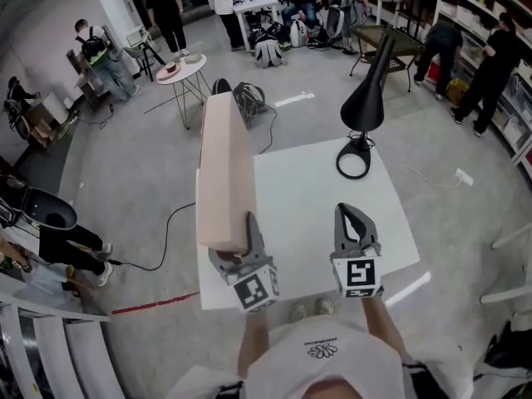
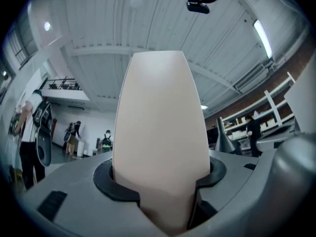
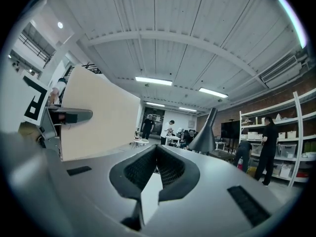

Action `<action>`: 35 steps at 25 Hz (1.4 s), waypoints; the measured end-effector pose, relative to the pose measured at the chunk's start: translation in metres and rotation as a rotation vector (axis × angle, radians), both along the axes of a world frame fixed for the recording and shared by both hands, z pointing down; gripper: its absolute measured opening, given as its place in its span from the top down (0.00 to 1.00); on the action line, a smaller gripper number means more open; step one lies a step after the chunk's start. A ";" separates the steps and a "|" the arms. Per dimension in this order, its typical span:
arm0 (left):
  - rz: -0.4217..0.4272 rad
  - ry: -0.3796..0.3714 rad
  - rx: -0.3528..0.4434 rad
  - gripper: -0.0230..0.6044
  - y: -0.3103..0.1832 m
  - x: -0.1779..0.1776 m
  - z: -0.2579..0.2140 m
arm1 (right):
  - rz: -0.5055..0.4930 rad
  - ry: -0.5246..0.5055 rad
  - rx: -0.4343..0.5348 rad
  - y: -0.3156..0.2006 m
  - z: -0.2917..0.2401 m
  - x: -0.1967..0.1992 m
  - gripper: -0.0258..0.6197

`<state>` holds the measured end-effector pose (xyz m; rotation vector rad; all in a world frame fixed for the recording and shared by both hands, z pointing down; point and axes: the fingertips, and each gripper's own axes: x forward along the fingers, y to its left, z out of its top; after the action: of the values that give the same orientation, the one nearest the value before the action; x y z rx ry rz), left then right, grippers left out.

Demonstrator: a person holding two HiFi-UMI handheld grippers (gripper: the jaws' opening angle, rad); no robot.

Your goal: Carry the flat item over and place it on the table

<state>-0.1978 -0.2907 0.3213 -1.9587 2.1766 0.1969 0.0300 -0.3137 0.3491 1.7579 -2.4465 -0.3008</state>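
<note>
The flat item is a long beige board [image 1: 223, 169] that stands on its edge above the left side of the white table [image 1: 316, 223]. My left gripper [image 1: 241, 238] is shut on its near end. In the left gripper view the board [image 2: 160, 122] fills the gap between the two jaws of the left gripper [image 2: 160, 186] and rises toward the ceiling. My right gripper [image 1: 349, 219] hovers over the table's near middle, shut with nothing in it. The right gripper view shows its jaws [image 3: 155, 154] meeting at the tips, and the board [image 3: 96, 115] off to the left.
A black desk lamp [image 1: 366, 106] stands at the table's far right corner. A black cable [image 1: 166, 231] and a strip of red tape [image 1: 154, 304] lie on the floor to the left. A small round table [image 1: 181, 69], several people and shelves [image 1: 499, 32] lie farther off.
</note>
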 end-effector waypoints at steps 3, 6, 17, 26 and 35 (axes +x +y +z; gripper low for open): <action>-0.033 -0.223 0.017 0.48 0.001 0.013 -0.012 | 0.003 -0.009 -0.003 0.007 0.002 0.005 0.94; -0.063 -0.445 0.003 0.48 0.003 0.020 -0.024 | 0.001 -0.016 -0.019 0.011 0.002 0.006 0.94; -0.100 -1.053 -0.110 0.49 -0.013 0.041 0.003 | 0.020 0.004 -0.001 0.015 0.012 0.029 0.94; -0.132 -1.422 -0.202 0.49 -0.043 0.040 0.024 | 0.018 -0.012 -0.013 0.002 0.015 0.042 0.94; -0.140 -1.432 -0.227 0.49 -0.047 0.035 0.024 | 0.020 -0.022 -0.010 -0.002 0.016 0.040 0.94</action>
<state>-0.1633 -0.3377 0.3457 -1.2178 1.2899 -1.1334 0.0704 -0.3153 0.3654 1.7895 -2.4398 -0.2685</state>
